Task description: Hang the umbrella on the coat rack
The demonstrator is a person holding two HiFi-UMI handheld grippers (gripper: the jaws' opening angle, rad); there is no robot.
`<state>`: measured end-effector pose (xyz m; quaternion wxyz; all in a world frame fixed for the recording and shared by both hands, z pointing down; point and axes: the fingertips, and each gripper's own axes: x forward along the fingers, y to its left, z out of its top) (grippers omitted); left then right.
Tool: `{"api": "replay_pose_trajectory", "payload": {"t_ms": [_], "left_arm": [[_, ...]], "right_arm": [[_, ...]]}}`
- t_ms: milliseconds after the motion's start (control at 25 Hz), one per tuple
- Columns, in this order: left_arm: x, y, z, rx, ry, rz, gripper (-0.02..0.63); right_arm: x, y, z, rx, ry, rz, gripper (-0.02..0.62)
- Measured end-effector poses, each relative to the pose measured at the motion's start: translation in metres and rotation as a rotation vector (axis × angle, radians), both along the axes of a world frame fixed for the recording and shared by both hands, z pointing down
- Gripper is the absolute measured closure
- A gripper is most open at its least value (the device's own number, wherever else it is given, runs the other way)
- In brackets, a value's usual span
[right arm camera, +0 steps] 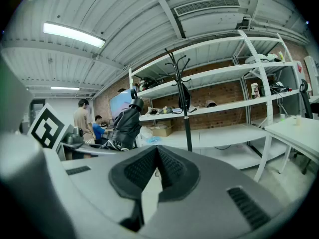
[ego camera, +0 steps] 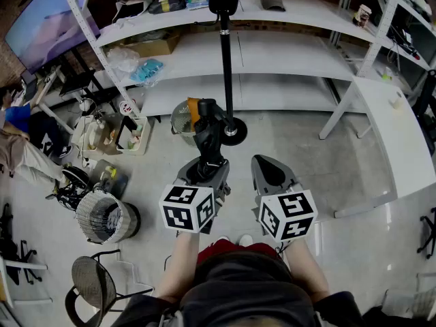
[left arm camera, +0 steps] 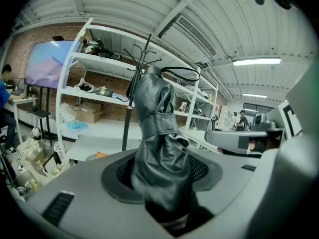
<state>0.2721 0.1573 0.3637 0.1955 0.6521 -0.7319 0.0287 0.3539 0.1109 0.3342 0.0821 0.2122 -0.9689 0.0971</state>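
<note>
The left gripper (ego camera: 204, 167) had its jaws partly open and pressed on the lower end of the folded black umbrella (left arm camera: 159, 133). The umbrella stood up out of the jaws, tipped a little toward the rack (ego camera: 225, 60). The right gripper (right arm camera: 157, 169) held nothing, and its jaws were closed together at the tips. It was just beside the left one.

The rack was a black pole ahead, near the umbrella but not touching it. Its hooks (left arm camera: 142, 54) were up high (about as high as the umbrella's top in the left gripper view). A thin loop (left arm camera: 182, 73) seemed to sit at the umbrella's top end.

The step in hand looked like bringing the umbrella to the rack. To do it well, the grip should be tight so the umbrella does not slip. The loop should go up above a free hook, then come down slowly over it. Letting go should wait until the hook bears the weight. The free gripper could steady the pole if it wobbles.
</note>
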Motion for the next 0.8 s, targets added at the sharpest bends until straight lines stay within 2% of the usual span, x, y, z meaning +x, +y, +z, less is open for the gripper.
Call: {"api": "replay_pose_trajectory", "payload": {"t_ms": [320, 640, 800], "left_arm": [[0.02, -0.005, 0.002, -0.01, 0.002, 0.017, 0.388], [0.027, -0.017, 0.001, -0.008, -0.001, 0.017, 0.388], [0.027, -0.022, 0.0, 0.003, 0.022, 0.005, 0.388]], "right_arm": [[0.019, -0.003, 0.003, -0.014, -0.004, 0.004, 0.578], [0.033, -0.017, 0.004, -0.026, -0.039, 0.017, 0.577], [0.036, -0.025, 0.005, -0.044, -0.057, 0.014, 0.577]]}}
